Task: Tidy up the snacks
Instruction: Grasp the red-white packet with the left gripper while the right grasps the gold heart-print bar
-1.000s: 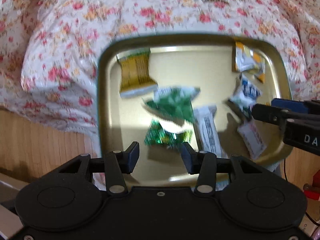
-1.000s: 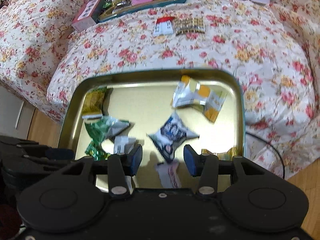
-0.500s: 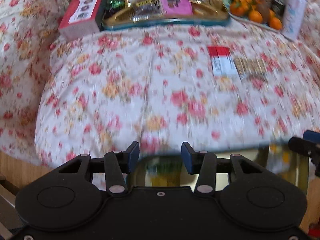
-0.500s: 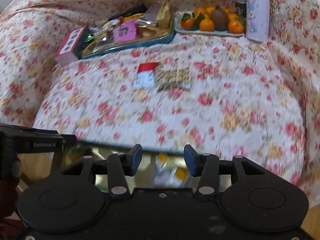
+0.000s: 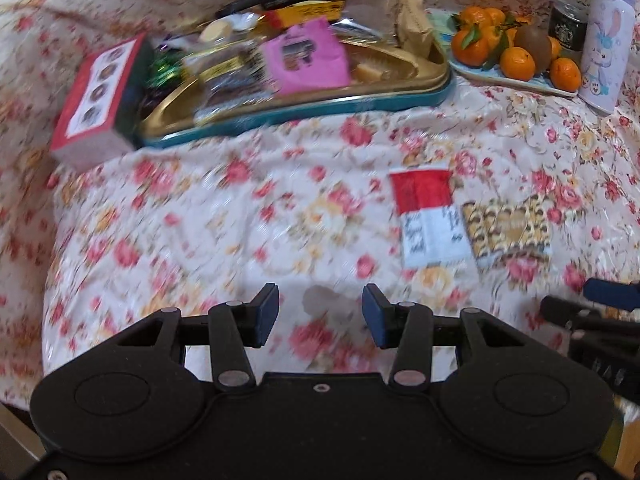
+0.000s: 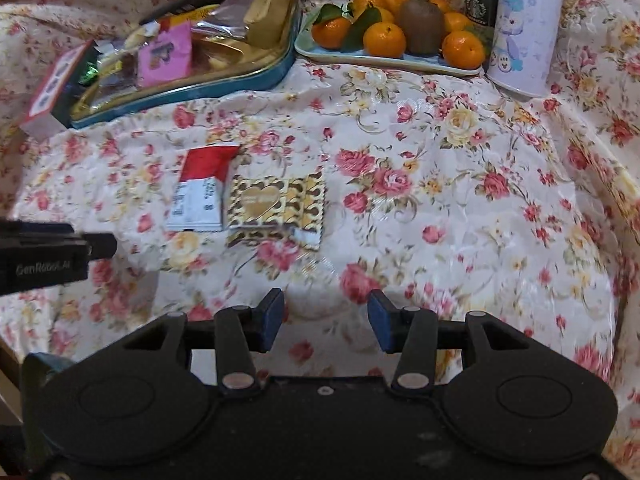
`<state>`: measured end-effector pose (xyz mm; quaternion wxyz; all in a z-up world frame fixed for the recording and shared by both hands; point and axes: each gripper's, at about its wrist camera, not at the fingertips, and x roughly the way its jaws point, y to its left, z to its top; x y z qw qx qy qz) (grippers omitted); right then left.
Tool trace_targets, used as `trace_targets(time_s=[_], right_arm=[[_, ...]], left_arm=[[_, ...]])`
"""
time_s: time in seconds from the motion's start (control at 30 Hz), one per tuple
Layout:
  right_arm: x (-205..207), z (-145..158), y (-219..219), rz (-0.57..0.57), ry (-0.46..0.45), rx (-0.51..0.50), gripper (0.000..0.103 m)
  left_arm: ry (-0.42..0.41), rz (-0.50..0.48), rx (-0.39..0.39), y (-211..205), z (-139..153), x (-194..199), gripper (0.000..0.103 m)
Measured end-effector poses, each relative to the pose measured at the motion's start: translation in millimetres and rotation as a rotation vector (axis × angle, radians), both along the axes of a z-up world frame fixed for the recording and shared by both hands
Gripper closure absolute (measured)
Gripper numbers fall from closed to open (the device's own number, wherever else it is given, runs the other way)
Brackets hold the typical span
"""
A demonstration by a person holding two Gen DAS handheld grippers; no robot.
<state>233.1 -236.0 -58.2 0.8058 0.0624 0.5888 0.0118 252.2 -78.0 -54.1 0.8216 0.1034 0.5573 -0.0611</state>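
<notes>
Two snack packets lie side by side on the flowered cloth: a red-and-white packet [image 5: 430, 218] [image 6: 202, 190] and a gold heart-patterned packet [image 5: 508, 228] [image 6: 276, 206]. A gold tray with a teal rim [image 5: 400, 98] [image 6: 224, 86] at the back holds several snacks, among them a pink packet [image 5: 306, 56] [image 6: 164, 54]. My left gripper [image 5: 320, 316] hovers open over bare cloth, below and left of the two packets. My right gripper [image 6: 326, 320] is also open and empty, below and right of them. Each gripper shows at the edge of the other's view.
A red-and-white box [image 5: 96, 96] [image 6: 50, 92] leans against the tray's left end. A plate of oranges with a kiwi [image 5: 516, 54] [image 6: 396, 32], a dark can [image 6: 482, 0] and a pale rabbit-print bottle [image 5: 606, 36] [image 6: 528, 28] stand at the back right.
Both grippers have swung away from the gold tray of snacks that lay below the cloth's near edge and now look over the flowered cloth. Their jaws stand as before.
</notes>
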Motion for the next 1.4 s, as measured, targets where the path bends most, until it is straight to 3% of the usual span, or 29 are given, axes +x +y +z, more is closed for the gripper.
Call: trace_targets(time_s=[0.23, 0.47, 0.63, 1.17, 1.4], right_arm=[[10.2, -5.4, 0.1, 0.015, -0.007, -0.008, 0.052], [12.3, -9.0, 2.0, 0.027, -0.019, -0.001, 0.043], [11.0, -11.4, 4.5, 0.034, -0.028, 0.000, 0.040], [8.8, -12.5, 1.8, 0.033, -0.040, 0.024, 0.036], [6.4, -11.8, 1.7, 0.030, -0.048, 0.028, 0.036]], left_arm=[[-0.020, -0.033, -0.019, -27.5, -6.8, 23.1, 0.050], [-0.036, -0.046, -0.060, -45.5, -7.7, 36.6, 0.050], [-0.073, -0.055, -0.027, -55.6, -9.0, 42.9, 0.049], [-0.080, -0.071, -0.026, -59.2, -8.8, 42.2, 0.047], [-0.026, -0.063, -0.171, -52.1, -5.4, 47.1, 0.047]])
